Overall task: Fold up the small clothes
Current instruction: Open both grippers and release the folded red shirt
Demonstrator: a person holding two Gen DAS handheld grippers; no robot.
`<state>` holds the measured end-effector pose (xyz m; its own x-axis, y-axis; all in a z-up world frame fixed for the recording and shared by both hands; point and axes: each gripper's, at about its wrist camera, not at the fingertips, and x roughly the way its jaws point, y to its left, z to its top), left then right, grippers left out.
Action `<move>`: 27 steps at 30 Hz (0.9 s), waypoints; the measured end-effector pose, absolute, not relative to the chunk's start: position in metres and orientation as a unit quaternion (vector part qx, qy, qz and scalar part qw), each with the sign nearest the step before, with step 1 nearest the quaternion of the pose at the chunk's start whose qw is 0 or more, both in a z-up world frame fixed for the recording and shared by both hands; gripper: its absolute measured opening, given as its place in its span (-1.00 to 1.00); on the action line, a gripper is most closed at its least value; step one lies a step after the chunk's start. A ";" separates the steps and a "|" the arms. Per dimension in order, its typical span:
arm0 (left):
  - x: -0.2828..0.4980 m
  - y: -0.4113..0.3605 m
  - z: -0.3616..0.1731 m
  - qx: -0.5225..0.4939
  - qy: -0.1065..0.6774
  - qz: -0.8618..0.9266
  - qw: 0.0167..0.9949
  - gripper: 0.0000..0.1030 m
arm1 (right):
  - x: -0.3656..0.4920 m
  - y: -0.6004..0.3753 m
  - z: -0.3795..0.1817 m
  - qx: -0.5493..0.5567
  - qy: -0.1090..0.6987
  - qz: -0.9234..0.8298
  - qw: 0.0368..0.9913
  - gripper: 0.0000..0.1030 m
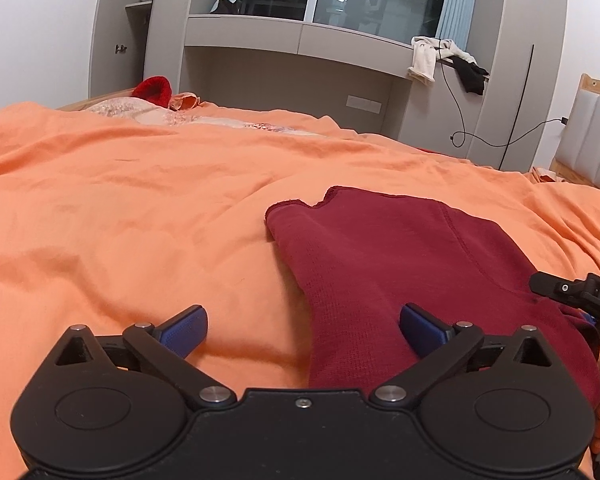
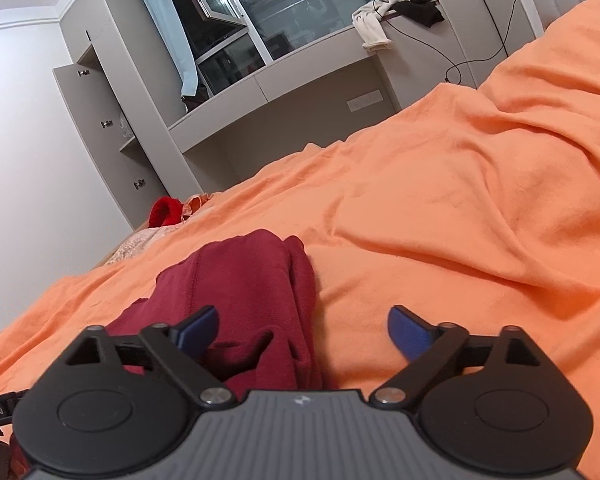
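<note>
A dark red knitted garment, folded into a thick bundle with a stitched seam running across its top layer, lies on the wrinkled orange bedsheet close in front of both tools. The left gripper hangs low over the garment's left edge with its blue-padded jaws spread wide: one pad is over bare sheet, the other over the red knit, and neither pinches the cloth. The right gripper stands at the opposite edge, jaws likewise spread wide and pressing on nothing, its left finger over the garment and its right over the sheet. Far across the bed a bright red fluffy item rests beside a pale floral cloth. Beyond stands a grey built-in cabinet under a dark window, with white and black clothes draped on its ledge.
</note>
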<state>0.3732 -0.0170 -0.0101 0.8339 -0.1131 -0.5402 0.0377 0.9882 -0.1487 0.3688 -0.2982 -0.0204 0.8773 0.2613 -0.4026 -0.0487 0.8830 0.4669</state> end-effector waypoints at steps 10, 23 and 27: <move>0.362 -0.015 0.004 -0.095 0.269 -0.044 0.957 0.99 | 0.347 -0.300 -0.002 0.237 0.202 0.077 0.947 0.99; 0.283 -0.028 0.044 -0.064 0.165 -0.094 0.980 0.99 | 0.256 -0.284 0.039 0.161 0.121 0.087 0.976 0.99; 0.258 -0.030 0.043 -0.057 0.147 -0.094 0.983 0.99 | 0.221 -0.273 0.051 0.111 0.084 0.084 0.987 0.99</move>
